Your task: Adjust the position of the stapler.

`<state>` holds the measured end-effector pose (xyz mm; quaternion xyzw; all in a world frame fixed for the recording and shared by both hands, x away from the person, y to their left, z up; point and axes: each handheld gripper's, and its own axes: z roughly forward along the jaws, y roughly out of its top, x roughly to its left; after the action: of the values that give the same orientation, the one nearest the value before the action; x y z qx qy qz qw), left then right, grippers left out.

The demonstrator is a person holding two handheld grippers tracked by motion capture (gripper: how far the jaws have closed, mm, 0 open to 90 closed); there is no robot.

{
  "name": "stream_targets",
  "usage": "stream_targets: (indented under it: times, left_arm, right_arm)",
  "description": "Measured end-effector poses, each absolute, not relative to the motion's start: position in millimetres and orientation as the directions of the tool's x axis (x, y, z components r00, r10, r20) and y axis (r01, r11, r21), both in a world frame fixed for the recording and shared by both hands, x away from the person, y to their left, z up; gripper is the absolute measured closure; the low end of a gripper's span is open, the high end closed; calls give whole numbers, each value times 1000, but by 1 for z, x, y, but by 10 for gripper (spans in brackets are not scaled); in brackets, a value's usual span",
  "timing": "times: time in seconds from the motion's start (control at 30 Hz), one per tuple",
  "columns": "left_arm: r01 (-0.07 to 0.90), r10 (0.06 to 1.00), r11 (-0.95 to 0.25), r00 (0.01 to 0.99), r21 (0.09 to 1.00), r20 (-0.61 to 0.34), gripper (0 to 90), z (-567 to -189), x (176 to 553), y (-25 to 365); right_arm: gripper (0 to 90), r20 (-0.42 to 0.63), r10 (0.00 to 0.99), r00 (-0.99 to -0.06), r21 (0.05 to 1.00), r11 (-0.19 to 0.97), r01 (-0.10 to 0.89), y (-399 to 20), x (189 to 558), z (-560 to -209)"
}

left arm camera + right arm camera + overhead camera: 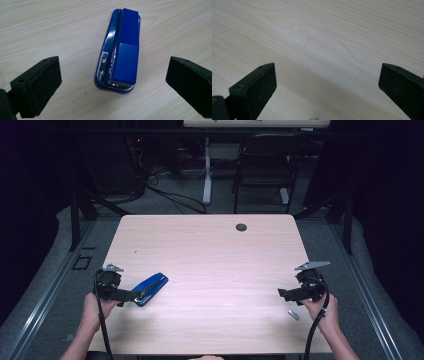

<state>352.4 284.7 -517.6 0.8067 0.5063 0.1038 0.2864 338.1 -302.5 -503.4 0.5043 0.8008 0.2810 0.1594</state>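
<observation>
High view: left gripper [136, 295] lined up on the blue stapler [150, 289]

Its fingers [37, 87] were spread wide, nothing grabbed, stapler lying on the counter [210, 270] between them. Probably needed to push in and squeeze. Right gripper [281, 293] sat released too.

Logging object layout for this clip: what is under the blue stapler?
The blue stapler lies flat on the bare wooden table, between the open left gripper jaws but untouched. Its underside is hidden, so anything beneath cannot be seen.

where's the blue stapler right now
The blue stapler lies flat on the table's left side in the high view, just ahead of the open left gripper.
</observation>
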Motion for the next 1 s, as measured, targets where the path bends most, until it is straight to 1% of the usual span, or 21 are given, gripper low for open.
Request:
stream_targets:
  times: [0.33, 0.43, 0.57, 0.6, 0.7, 0.73, 0.8, 0.87, 1.0]
  left_arm:
    - [768, 874, -344, 472, 540, -116, 47, -521, 352, 284]
    - [771, 871, -355, 478, 528, -112, 80, -522, 353, 282]
    - [777, 861, -391, 498, 492, -102, 216, -525, 353, 279]
    - [773, 858, -401, 505, 491, -94, 216, -526, 353, 278]
    - [771, 850, -419, 519, 479, -92, 322, -528, 354, 276]
    - [772, 853, -417, 515, 479, -87, 334, -529, 354, 275]
    - [770, 848, -424, 522, 476, -89, 393, -529, 354, 275]
    - [769, 847, -426, 524, 476, -88, 426, -529, 354, 275]
    - [767, 838, -428, 534, 477, -106, 527, -531, 355, 274]
  right_arm:
    - [33, 26, 891, -454, 604, 347, 717, -299, 340, -503]
    - [34, 18, 889, -458, 598, 358, 717, -299, 339, -504]
    - [41, 22, 891, -454, 595, 353, 722, -302, 339, -504]
    - [41, 22, 891, -454, 595, 353, 722, -302, 339, -504]
    - [54, 20, 890, -455, 590, 357, 724, -301, 340, -505]
    - [61, 24, 889, -458, 591, 357, 724, -300, 340, -505]
    - [62, 17, 889, -458, 586, 362, 725, -299, 340, -506]
    - [62, 19, 885, -466, 581, 370, 725, -298, 340, -506]
    - [62, 17, 885, -465, 576, 371, 729, -298, 341, -507]
